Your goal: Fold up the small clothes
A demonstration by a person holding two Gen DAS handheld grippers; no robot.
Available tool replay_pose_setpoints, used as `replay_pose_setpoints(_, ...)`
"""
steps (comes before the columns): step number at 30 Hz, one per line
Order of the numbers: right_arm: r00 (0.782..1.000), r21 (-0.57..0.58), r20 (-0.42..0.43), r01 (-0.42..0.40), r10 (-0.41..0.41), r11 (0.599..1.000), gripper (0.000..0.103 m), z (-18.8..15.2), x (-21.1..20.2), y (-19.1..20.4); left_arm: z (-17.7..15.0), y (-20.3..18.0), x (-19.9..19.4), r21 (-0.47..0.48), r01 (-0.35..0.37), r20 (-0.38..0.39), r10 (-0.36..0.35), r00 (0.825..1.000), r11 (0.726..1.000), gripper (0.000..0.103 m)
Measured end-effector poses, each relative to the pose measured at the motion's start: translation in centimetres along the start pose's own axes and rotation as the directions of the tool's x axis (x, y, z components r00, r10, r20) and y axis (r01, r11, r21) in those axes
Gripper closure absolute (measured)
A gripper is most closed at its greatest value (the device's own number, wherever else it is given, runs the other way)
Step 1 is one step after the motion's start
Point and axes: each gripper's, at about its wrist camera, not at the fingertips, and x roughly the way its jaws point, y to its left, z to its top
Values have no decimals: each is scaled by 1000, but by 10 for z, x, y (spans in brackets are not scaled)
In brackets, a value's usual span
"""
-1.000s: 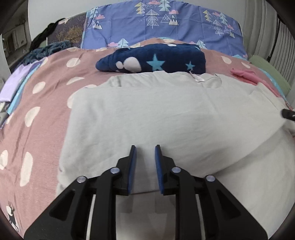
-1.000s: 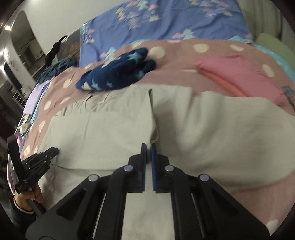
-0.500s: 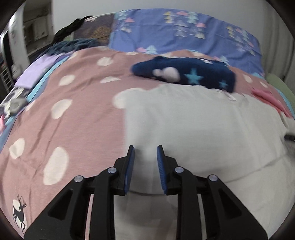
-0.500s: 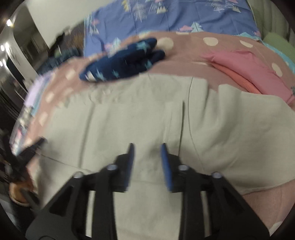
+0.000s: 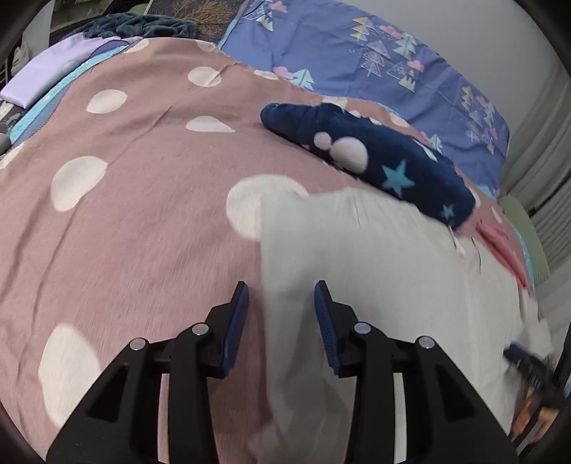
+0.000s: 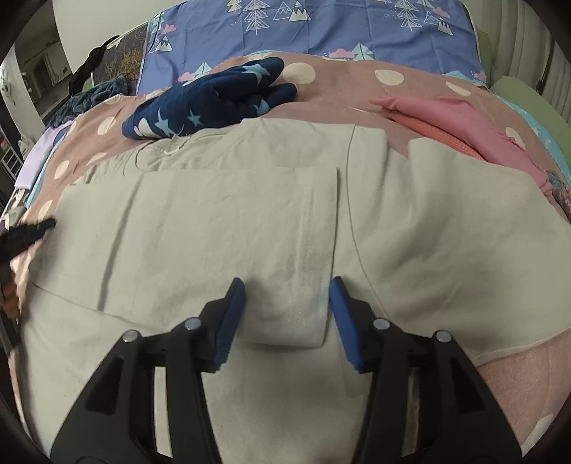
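A pale grey-green shirt lies flat on the pink spotted bedspread, one side folded over its middle. My right gripper hovers over the folded panel's lower right corner, jaws opening, the cloth lying beneath them and not pinched. My left gripper stands over the shirt's left edge, jaws opening, one finger over the bedspread and one over the shirt, nothing gripped. The left gripper also shows at the left edge of the right wrist view, and the right gripper at the lower right of the left wrist view.
A navy star-print garment lies beyond the shirt. Pink clothing lies at the right. A blue tree-print pillow lies at the head of the bed. A lilac item and a dark blanket sit far left.
My right gripper has let go of the folded panel and spread its jaws. My left gripper has slid left from the shirt's middle to its left edge, rolled, and widened.
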Motion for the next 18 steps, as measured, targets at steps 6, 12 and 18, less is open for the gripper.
replay_pose_setpoints(6,998,-23,57,25,-24,999,50,-6,4,5,26,-12,-5,-19,11,61,-10,998,1000,101)
replay_pose_setpoints(12,996,-32,78,38,-36,999,48,-9,6,9,27,-25,-21,122,-322,231,288,929,939,103)
replay_pose_setpoints(18,997,-11,81,10,-9,1000,47,-8,1,5,5,-56,-56,156,-12,194,-19,981,988,85)
